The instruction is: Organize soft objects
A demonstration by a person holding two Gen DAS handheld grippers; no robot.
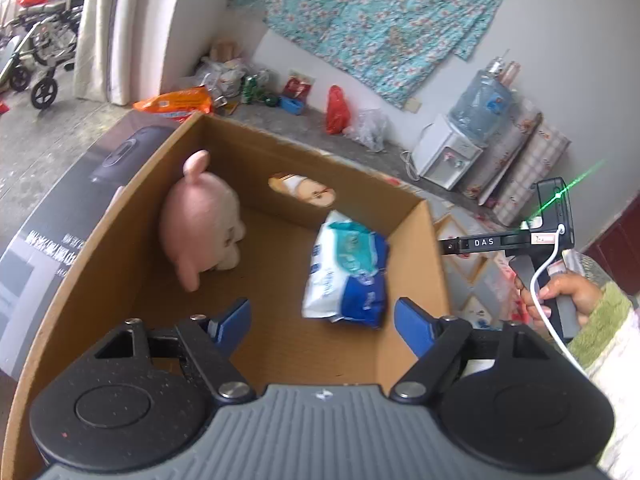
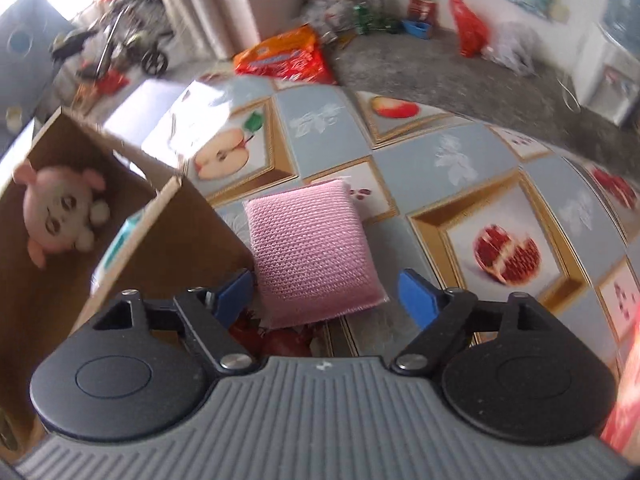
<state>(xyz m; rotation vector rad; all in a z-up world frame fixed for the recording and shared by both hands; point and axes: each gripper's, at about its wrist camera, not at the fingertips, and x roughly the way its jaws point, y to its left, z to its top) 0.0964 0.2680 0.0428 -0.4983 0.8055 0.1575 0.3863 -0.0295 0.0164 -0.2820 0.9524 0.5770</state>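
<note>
Right gripper (image 2: pixel 324 294) fingers spread wide, pink sponge (image 2: pixel 310 250) lying between them, untouched, beside the box (image 2: pixel 192 220).

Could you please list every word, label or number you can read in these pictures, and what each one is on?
"DAS": white letters on the black bar of the right gripper.
Box's outer panel: white characters, unreadable at this angle.
Wipes pack: print too small.
Orange bag: print blurred.
</note>
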